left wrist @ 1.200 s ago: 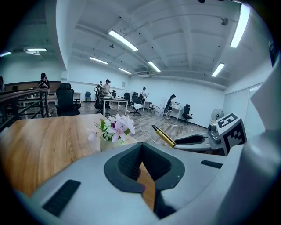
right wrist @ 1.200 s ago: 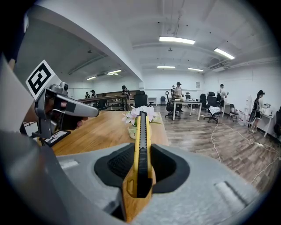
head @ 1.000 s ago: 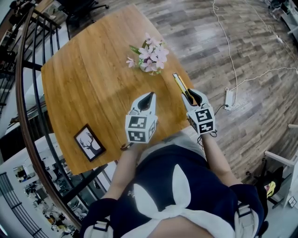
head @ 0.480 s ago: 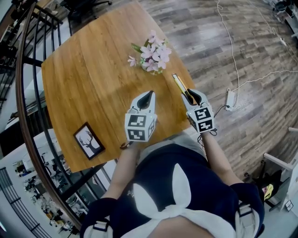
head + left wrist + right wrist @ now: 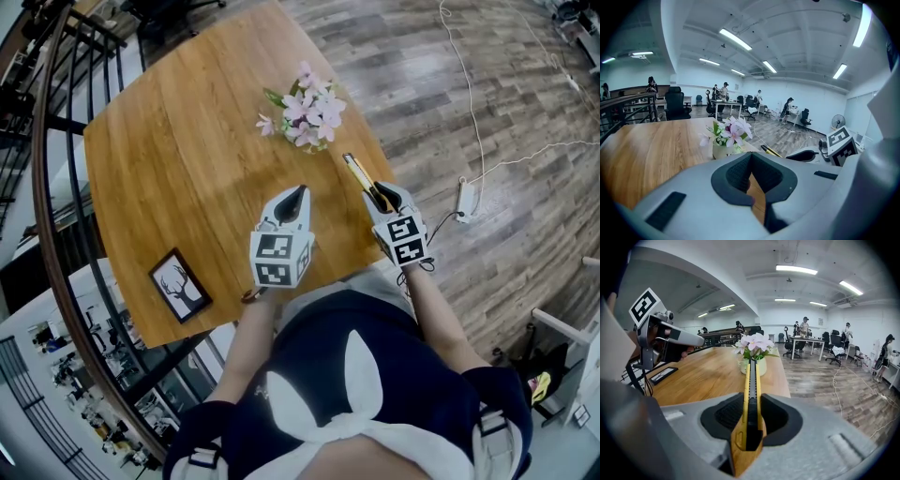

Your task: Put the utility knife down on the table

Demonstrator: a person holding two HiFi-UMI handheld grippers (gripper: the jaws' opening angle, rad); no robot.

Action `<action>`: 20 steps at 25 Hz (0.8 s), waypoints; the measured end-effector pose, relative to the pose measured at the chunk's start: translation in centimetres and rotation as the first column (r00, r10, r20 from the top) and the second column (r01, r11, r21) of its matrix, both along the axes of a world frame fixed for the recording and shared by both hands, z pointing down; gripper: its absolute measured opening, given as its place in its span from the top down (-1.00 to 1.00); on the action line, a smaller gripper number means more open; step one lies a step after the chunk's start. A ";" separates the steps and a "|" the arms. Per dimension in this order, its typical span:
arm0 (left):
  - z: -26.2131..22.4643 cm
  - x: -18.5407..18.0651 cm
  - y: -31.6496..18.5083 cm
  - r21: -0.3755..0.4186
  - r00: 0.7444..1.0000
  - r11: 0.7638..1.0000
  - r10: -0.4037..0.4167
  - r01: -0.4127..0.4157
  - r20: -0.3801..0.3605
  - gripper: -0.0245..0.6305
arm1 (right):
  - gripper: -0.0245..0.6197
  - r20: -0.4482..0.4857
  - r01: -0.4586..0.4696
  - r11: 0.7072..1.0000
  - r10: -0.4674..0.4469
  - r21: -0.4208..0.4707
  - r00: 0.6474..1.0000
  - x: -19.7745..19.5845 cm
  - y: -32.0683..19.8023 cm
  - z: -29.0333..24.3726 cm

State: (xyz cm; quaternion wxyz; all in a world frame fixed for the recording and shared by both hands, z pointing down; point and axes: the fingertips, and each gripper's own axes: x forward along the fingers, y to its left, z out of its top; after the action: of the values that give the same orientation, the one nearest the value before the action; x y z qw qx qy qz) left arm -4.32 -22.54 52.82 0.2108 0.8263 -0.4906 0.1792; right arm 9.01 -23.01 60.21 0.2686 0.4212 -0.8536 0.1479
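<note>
Fingers (image 5: 725, 414) of the right gripper (image 5: 385, 197) clamped on the yellow utility knife (image 5: 360, 174), held over the wooden table (image 5: 178, 141) near its edge — not yet laid down, lowering and release to go — left gripper (image 5: 298, 197) pinched together, empty.

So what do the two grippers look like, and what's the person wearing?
The left gripper and right gripper are light grey shells tapering to black tips, with dark textured pads inside. Each carries a white cube of black square markers. Forearms bare; navy top with a white bow shape.
</note>
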 end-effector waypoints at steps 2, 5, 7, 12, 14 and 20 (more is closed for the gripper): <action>0.1 -0.1 -0.1 -0.002 1.000 1.000 -0.003 0.003 0.003 0.87 | 0.57 -0.004 0.009 1.000 -0.009 -0.009 1.000 -0.1 0.0 0.6; 0.3 -0.2 -0.1 -0.006 1.000 1.000 -0.009 0.009 0.006 0.87 | 0.57 -0.012 0.024 0.999 -0.024 -0.024 1.000 -0.2 0.1 1.4; 0.4 -0.3 -0.2 -0.008 1.000 1.000 -0.015 0.015 0.008 0.87 | 0.57 -0.014 0.032 0.999 -0.033 -0.032 0.999 -0.3 0.1 2.0; 0.6 -0.8 -0.3 -0.010 1.000 1.000 -0.028 0.028 0.013 0.87 | 0.57 -0.027 0.055 0.997 -0.057 -0.050 0.998 -0.7 0.1 3.2; 0.7 -1.0 -0.2 -0.012 0.999 0.999 -0.032 0.033 0.013 0.87 | 0.57 -0.032 0.062 0.996 -0.064 -0.057 0.997 -0.8 0.1 3.6; 1.0 -1.4 0.1 -0.021 0.999 0.999 -0.045 0.045 0.017 0.87 | 0.57 -0.051 0.087 0.993 -0.091 -0.084 0.995 -1.1 0.4 5.0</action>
State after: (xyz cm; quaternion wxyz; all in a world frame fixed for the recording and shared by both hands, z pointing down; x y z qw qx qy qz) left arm -5.69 -22.47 53.80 0.2195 0.8114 -0.5088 0.1862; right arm 7.93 -22.58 65.23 0.3152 0.3754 -0.8570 0.1588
